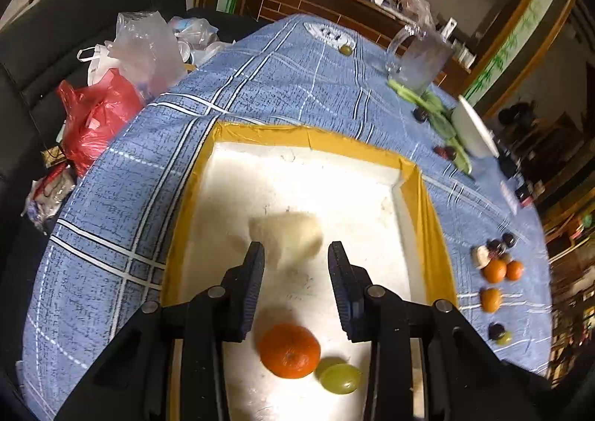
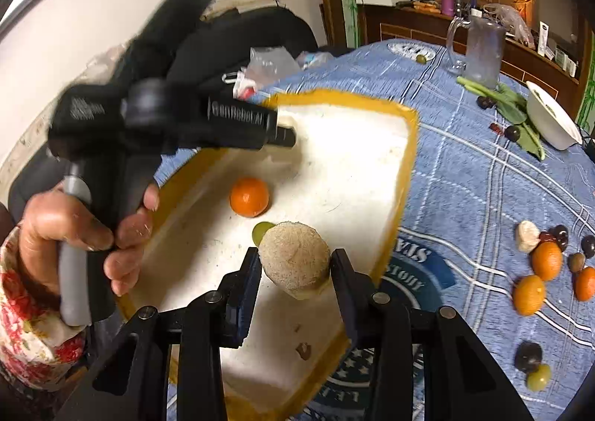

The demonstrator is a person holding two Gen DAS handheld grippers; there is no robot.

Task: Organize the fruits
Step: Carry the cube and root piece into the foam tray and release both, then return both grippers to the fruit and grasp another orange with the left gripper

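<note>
A white foam tray (image 1: 372,168) (image 2: 353,146) with a yellow taped rim lies on the blue checked cloth. An orange (image 1: 290,350) (image 2: 249,196) and a green grape (image 1: 340,378) (image 2: 260,229) lie in it. My left gripper (image 1: 295,253) (image 2: 286,138) is open over the tray with nothing between its pads. A blurred pale lump (image 1: 286,235) sits just past its tips. My right gripper (image 2: 295,261) is shut on a tan, rough-skinned round fruit (image 2: 293,253) above the tray's near part. A hand (image 2: 74,235) holds the left gripper's handle.
Loose oranges (image 2: 546,259), dark grapes (image 2: 528,356) and a pale piece (image 2: 527,235) lie on the cloth to the right. A glass jug (image 2: 479,49), green leaves (image 2: 513,109) and a white bowl (image 2: 554,120) stand at the back right. Plastic bags (image 1: 111,101) sit left of the table.
</note>
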